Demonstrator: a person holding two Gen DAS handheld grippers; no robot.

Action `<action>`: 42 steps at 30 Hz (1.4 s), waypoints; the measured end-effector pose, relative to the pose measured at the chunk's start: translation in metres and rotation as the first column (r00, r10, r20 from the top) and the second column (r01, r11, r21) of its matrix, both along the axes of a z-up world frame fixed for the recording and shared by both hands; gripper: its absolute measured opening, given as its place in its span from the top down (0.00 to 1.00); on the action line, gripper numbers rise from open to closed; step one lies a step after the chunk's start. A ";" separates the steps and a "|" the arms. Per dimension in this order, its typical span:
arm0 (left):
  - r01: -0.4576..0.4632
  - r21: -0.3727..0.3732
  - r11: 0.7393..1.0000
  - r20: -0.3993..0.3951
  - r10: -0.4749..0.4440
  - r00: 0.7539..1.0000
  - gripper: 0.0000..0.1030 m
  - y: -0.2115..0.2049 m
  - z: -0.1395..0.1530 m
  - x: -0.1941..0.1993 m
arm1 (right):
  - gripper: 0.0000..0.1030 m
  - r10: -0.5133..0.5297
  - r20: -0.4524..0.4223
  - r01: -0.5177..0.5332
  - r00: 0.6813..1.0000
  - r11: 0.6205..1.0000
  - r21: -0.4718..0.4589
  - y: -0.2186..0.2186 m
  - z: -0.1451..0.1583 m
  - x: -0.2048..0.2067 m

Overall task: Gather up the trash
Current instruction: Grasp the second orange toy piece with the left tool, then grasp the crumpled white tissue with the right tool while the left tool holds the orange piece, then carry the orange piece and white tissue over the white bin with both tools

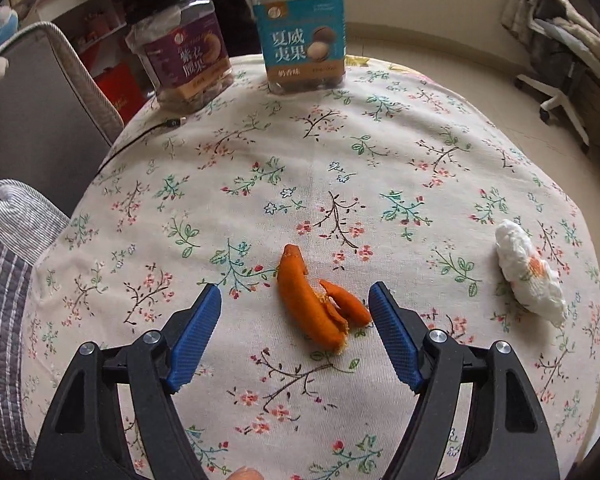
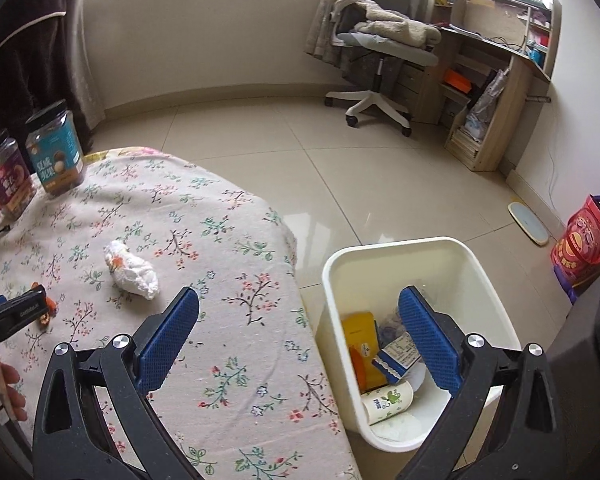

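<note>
An orange peel (image 1: 320, 304) lies on the floral tablecloth (image 1: 340, 160), between the blue pads of my left gripper (image 1: 296, 300), which stands open around it without touching. A crumpled white tissue (image 1: 528, 272) rests to the right of the peel. In the right wrist view the tissue (image 2: 132, 270) lies left of my right gripper (image 2: 300, 304), which is open and empty, spanning the table's edge. A white trash bin (image 2: 380, 252) on the floor holds wrappers and a paper cup. The left gripper's finger (image 2: 16, 312) shows at the far left, with a bit of peel (image 2: 50, 304) beside it.
Two snack jars, one teal (image 1: 300, 32) and one purple (image 1: 184, 60), stand at the table's far edge. A grey chair back (image 1: 40, 100) is at the left. An office chair (image 2: 376, 48), a desk (image 2: 500, 60) and a red bag (image 2: 584, 240) stand across the tiled floor.
</note>
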State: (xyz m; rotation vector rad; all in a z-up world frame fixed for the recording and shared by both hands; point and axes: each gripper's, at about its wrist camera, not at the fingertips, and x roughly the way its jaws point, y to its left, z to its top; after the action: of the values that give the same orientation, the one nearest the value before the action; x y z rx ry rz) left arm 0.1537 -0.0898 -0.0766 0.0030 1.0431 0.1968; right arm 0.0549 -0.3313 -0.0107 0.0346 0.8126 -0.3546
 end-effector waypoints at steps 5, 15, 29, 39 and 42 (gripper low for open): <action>0.070 -0.066 0.995 -0.049 -0.073 0.996 0.61 -0.007 -0.016 0.007 | 0.07 0.091 -0.038 -0.090 0.995 0.996 0.017 0.019 -0.014 0.030; 0.090 -0.120 0.989 -0.036 -0.095 0.995 0.80 0.024 -0.008 -0.015 | 0.07 0.276 -0.123 -0.266 0.953 0.959 0.096 0.080 -0.046 0.088; 0.061 -0.138 0.989 0.078 -0.050 0.996 0.80 0.061 0.037 -0.026 | 0.56 0.336 -0.156 -0.313 0.929 0.937 0.156 0.119 -0.061 0.113; 0.082 -0.088 0.993 0.192 -0.064 0.979 0.80 0.059 0.073 -0.043 | 0.56 0.339 0.001 -0.335 0.941 0.929 0.156 0.119 0.003 0.071; 0.093 -0.088 0.992 0.214 -0.073 0.974 0.80 0.055 0.082 -0.049 | 0.56 0.336 0.036 -0.338 0.941 0.931 0.141 0.115 0.018 0.055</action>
State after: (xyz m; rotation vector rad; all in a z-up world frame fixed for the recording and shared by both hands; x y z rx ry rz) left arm 0.1046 -0.0344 0.0054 -0.0616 0.8386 0.0678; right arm 0.1098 -0.2162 0.0071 0.0321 0.8153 0.0309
